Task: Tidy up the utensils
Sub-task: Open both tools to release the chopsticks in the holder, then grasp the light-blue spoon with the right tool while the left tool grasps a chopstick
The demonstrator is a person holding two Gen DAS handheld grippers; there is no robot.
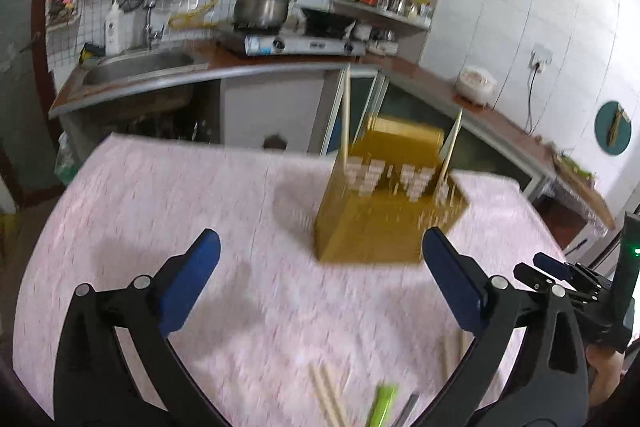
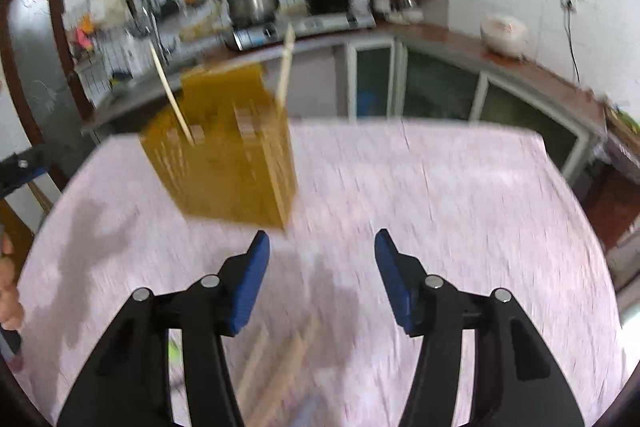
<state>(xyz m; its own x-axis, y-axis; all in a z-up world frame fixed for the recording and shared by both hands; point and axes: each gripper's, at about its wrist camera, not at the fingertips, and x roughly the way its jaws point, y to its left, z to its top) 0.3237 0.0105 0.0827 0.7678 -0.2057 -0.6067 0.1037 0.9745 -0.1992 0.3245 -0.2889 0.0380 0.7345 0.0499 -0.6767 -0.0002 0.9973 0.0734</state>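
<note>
Both frames blurred. Left gripper [image 1: 320, 259] fingers wide apart, holding nothing, above the pink desk [image 1: 160, 195]. Right gripper [image 2: 322, 255] fingers also apart, holding nothing. Yellow utensil holder [image 1: 384, 199] stands on the desk ahead, two chopsticks [image 1: 345, 115] sticking up from it. Loose chopsticks [image 1: 328, 395] and a green-handled utensil [image 1: 382, 405] lie on the desk near the left gripper.

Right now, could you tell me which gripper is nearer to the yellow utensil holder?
Hard to call; both look about equally near. The left gripper sits open just short of the yellow utensil holder, slightly to its left; the right gripper, also open, sits to its right.
</note>
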